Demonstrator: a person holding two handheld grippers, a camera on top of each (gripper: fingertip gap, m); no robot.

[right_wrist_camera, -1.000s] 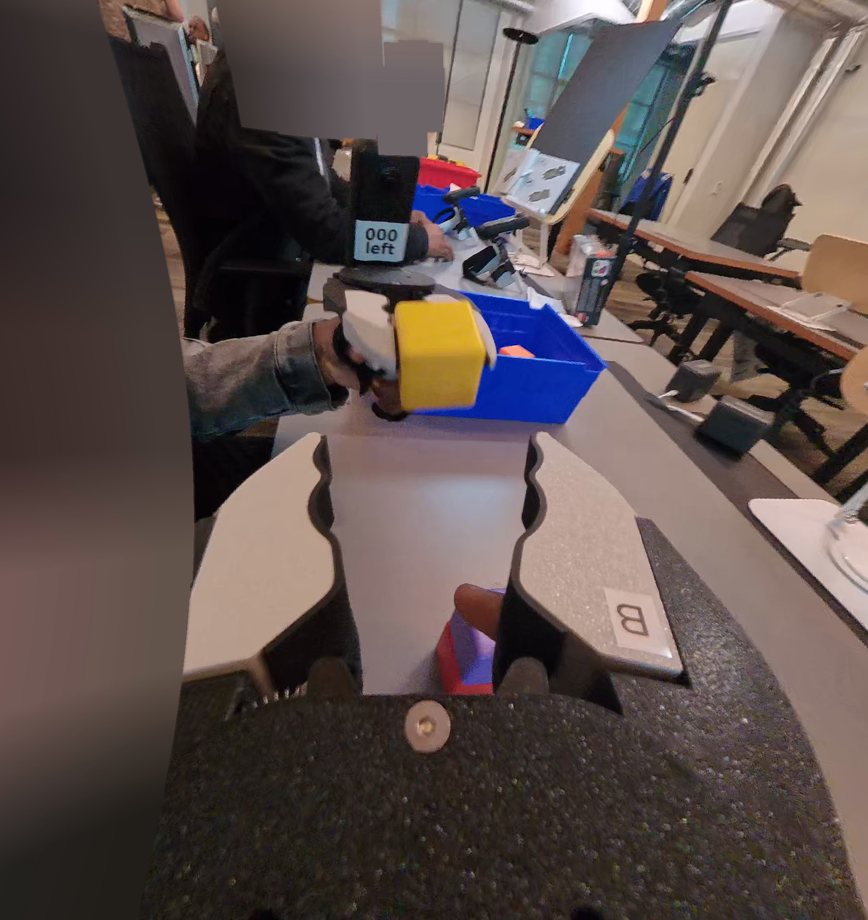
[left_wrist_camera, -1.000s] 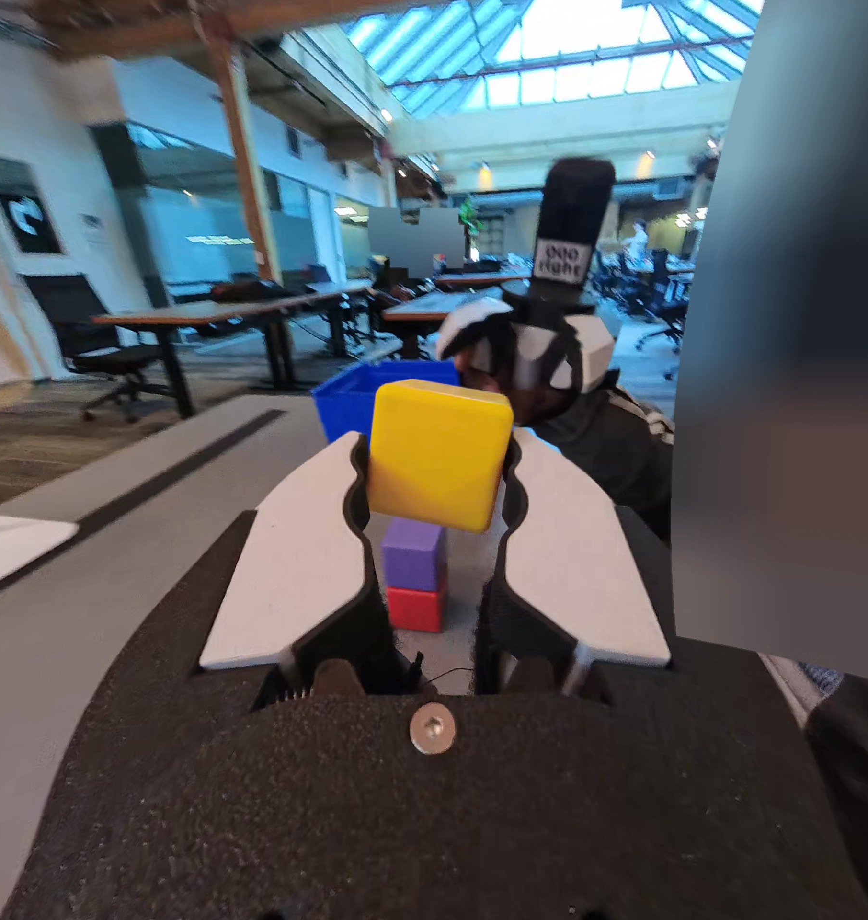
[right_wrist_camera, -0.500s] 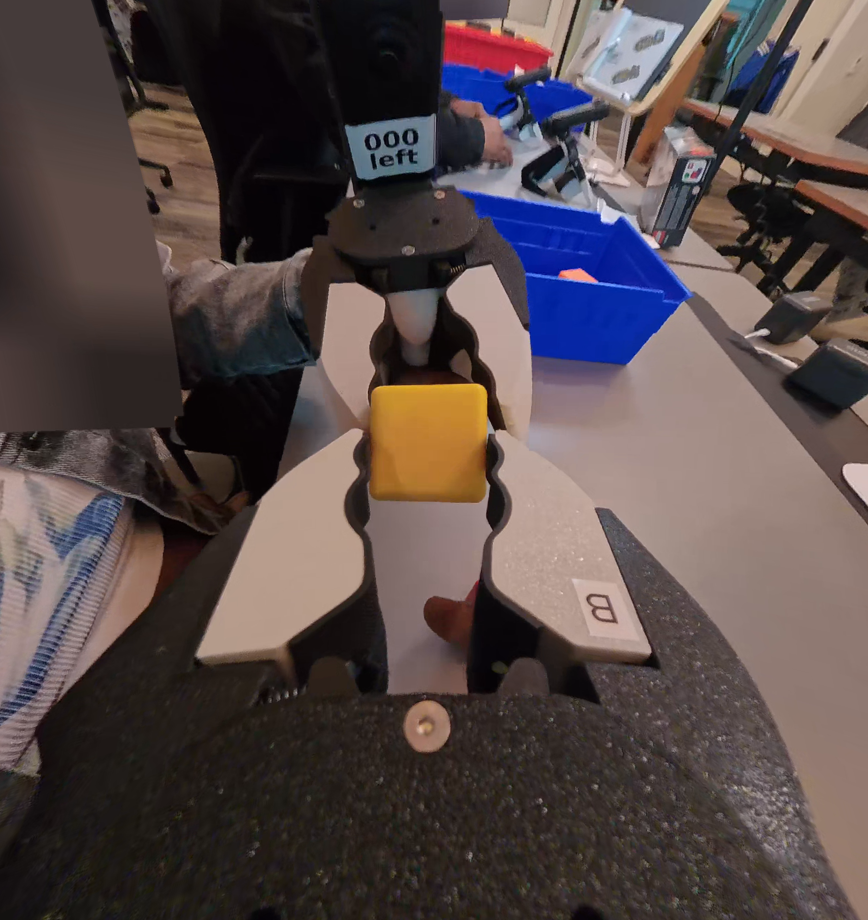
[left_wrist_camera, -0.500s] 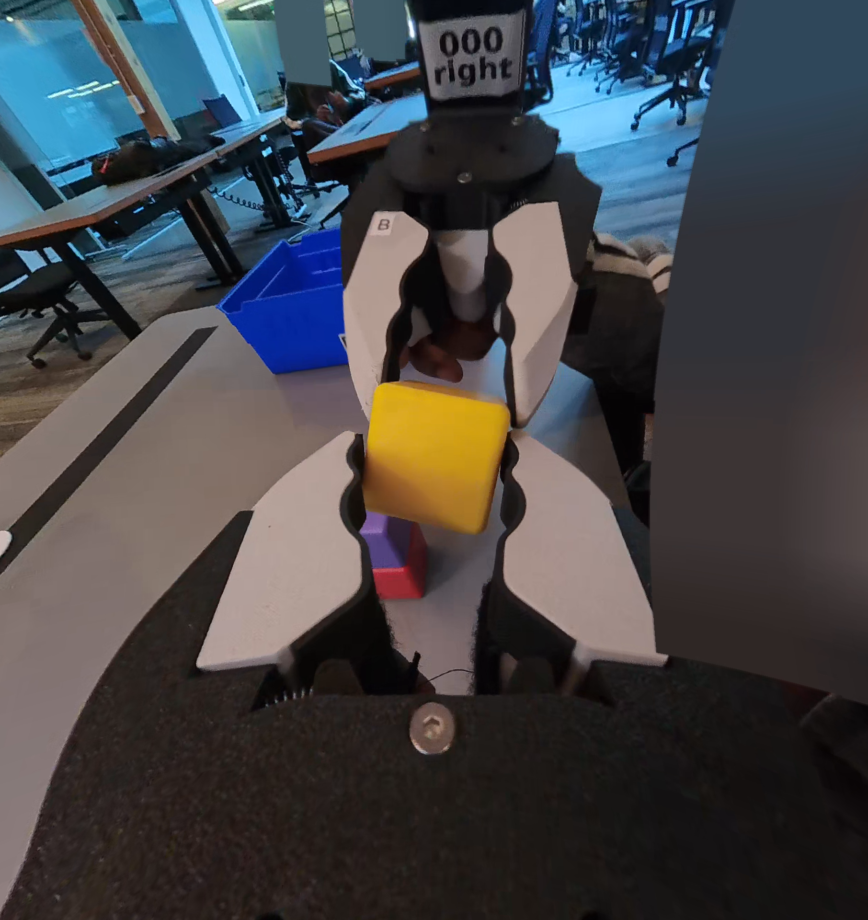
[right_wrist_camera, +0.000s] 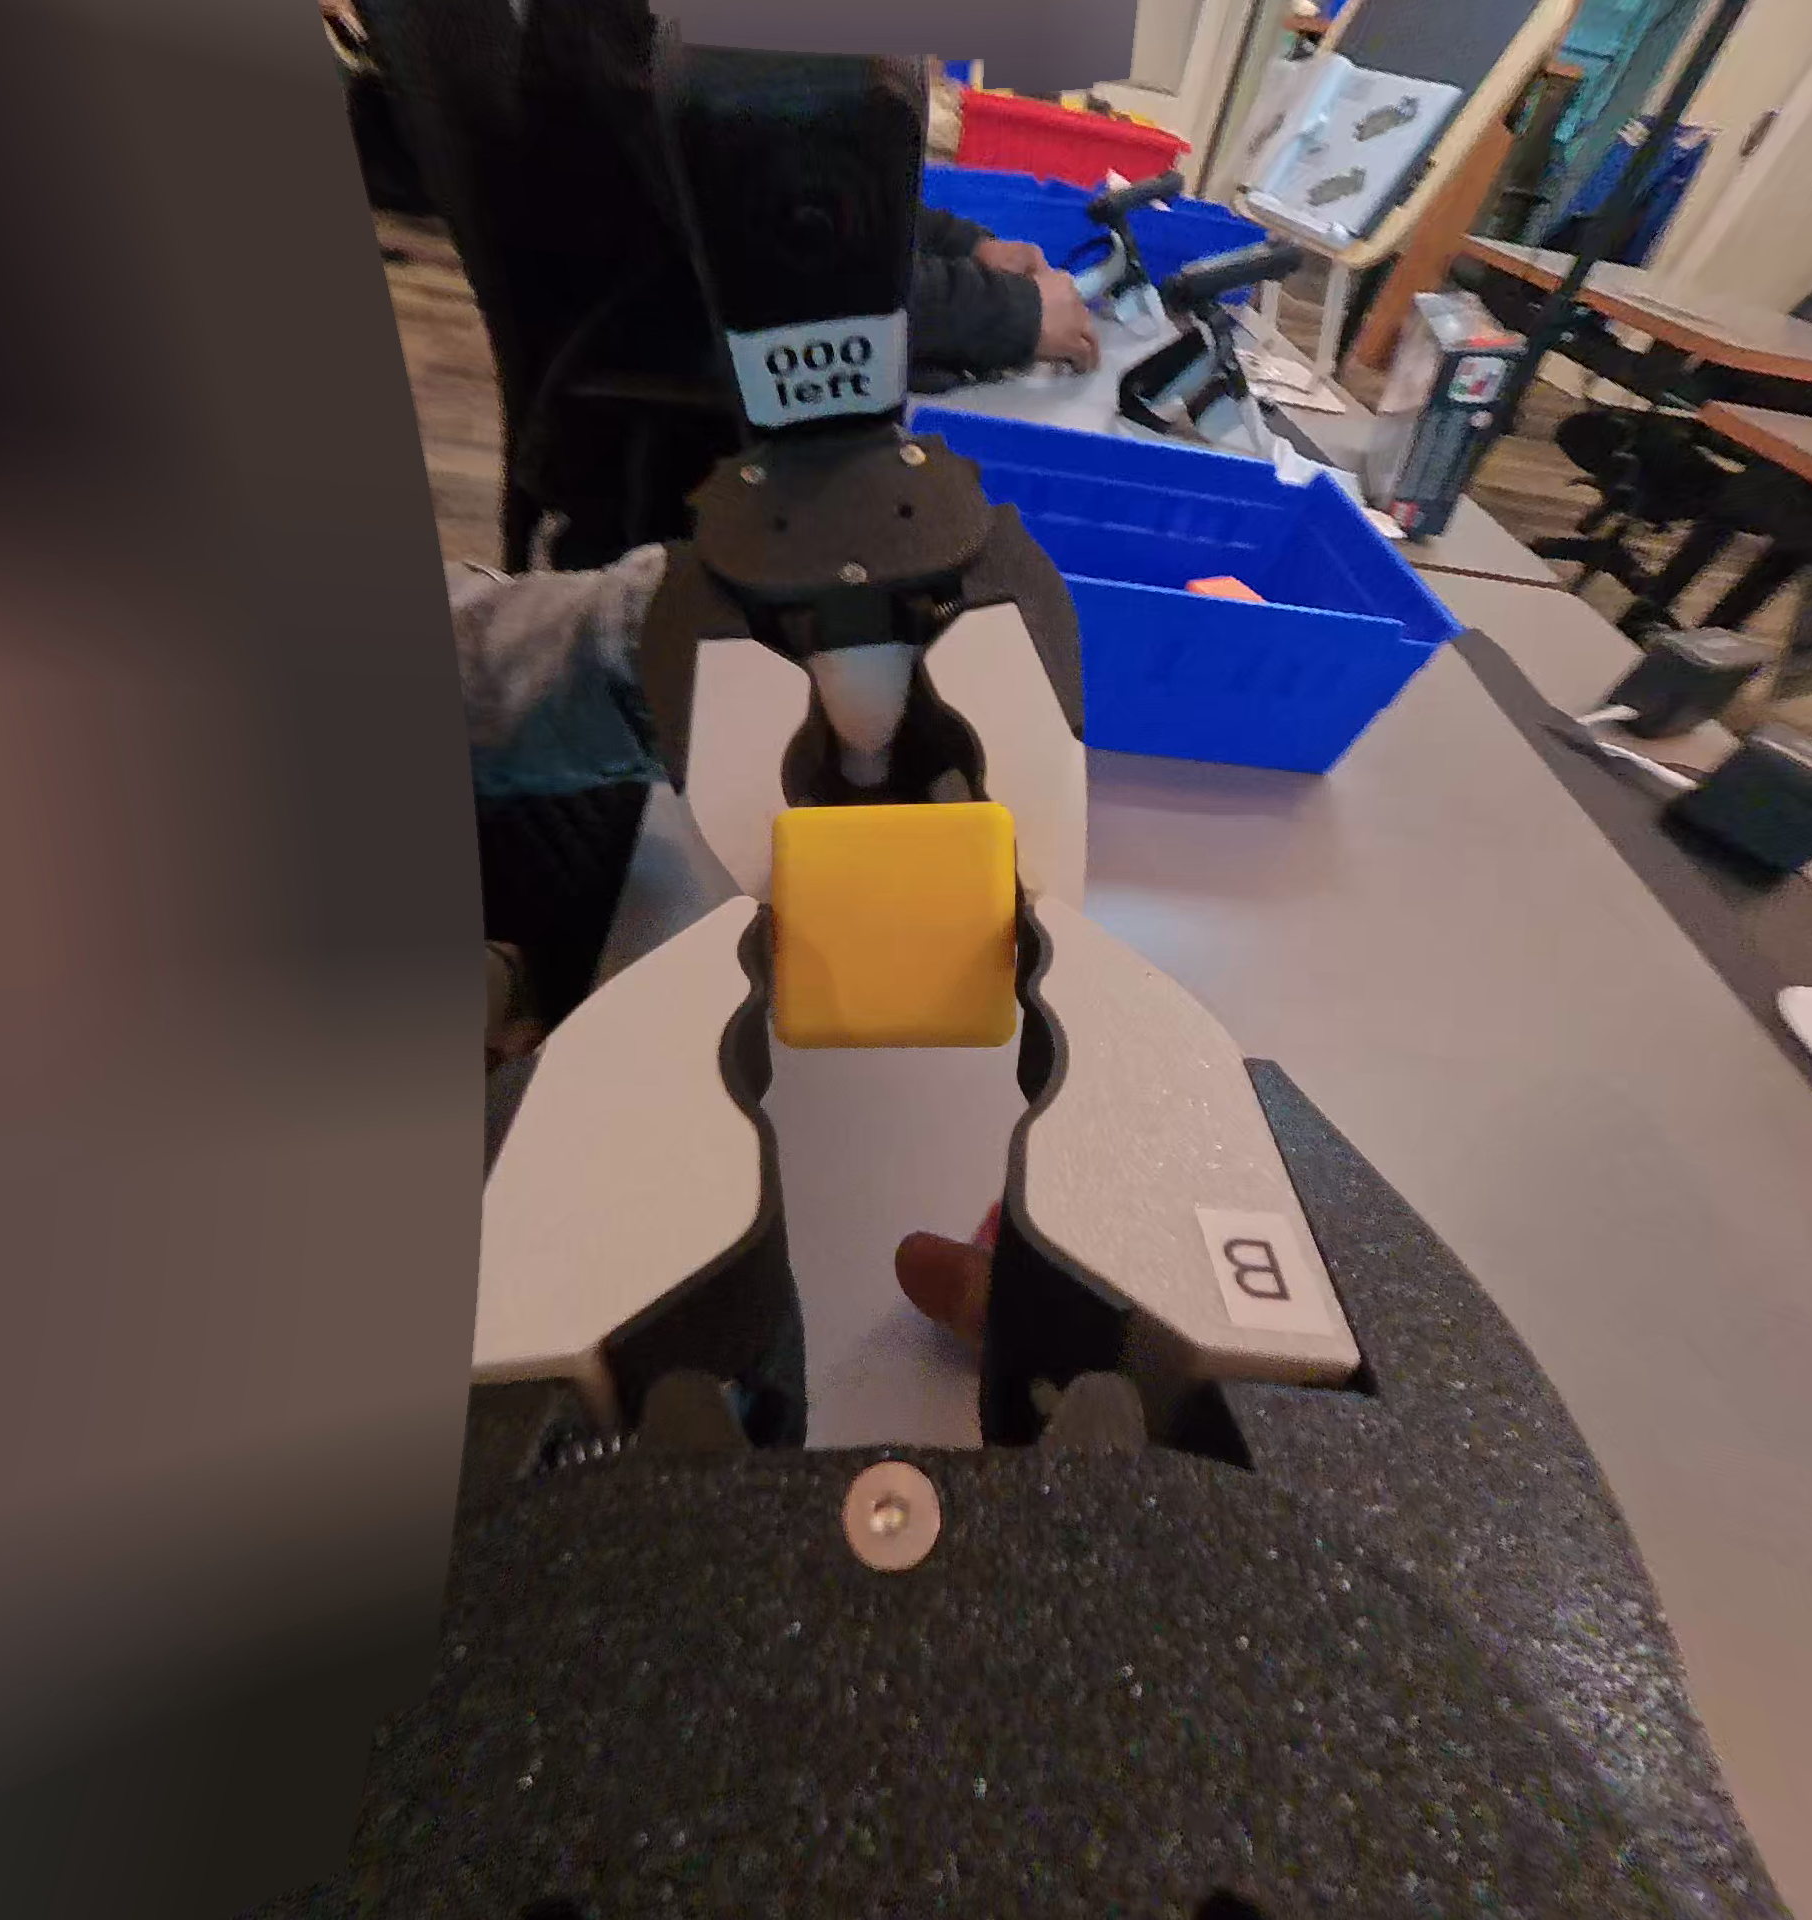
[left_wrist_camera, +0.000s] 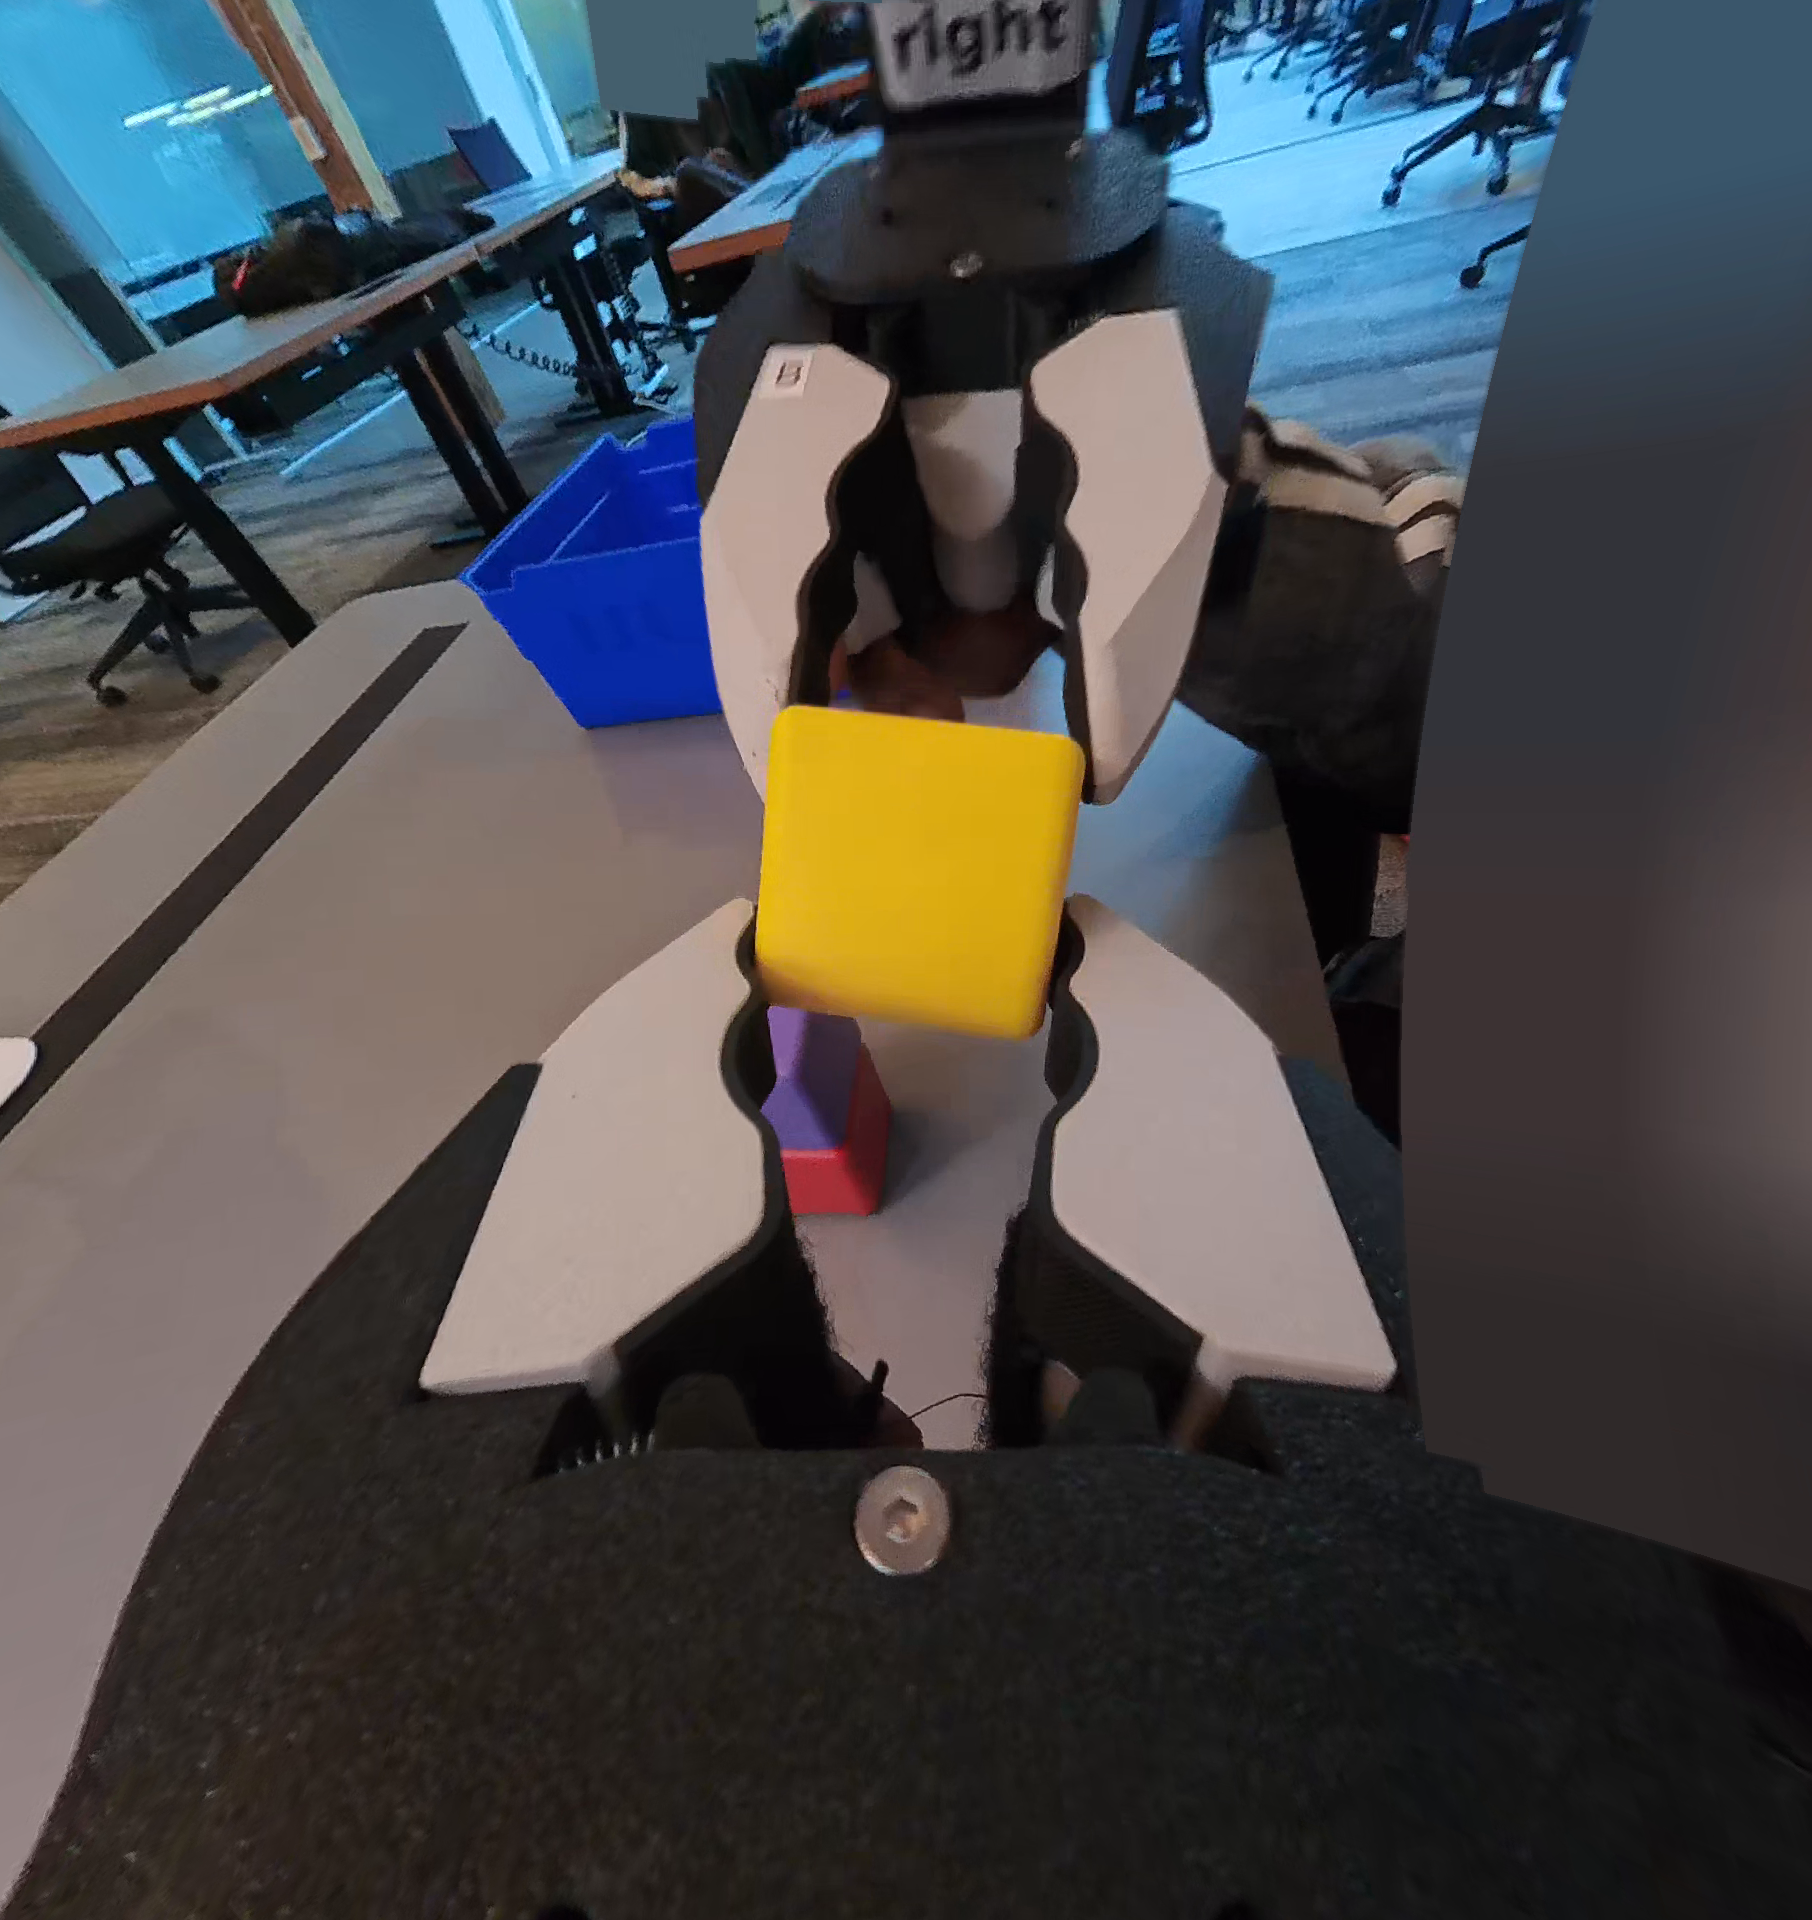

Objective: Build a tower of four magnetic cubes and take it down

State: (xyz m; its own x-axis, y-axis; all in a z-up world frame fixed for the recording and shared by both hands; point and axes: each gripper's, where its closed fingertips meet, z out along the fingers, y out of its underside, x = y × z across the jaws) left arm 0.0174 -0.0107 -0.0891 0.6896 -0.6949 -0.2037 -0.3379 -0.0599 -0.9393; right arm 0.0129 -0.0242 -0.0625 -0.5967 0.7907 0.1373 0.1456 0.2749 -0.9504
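The left tool squeezes the yellow cube by two flat sides, up over the purple cube on the red cube, while the right tool also hugs it; it looks light, hard and smooth, so flat sides hold best.

Wood-topped desks and a black office chair stand at ten o'clock before glass partitions; wood-plank floor.
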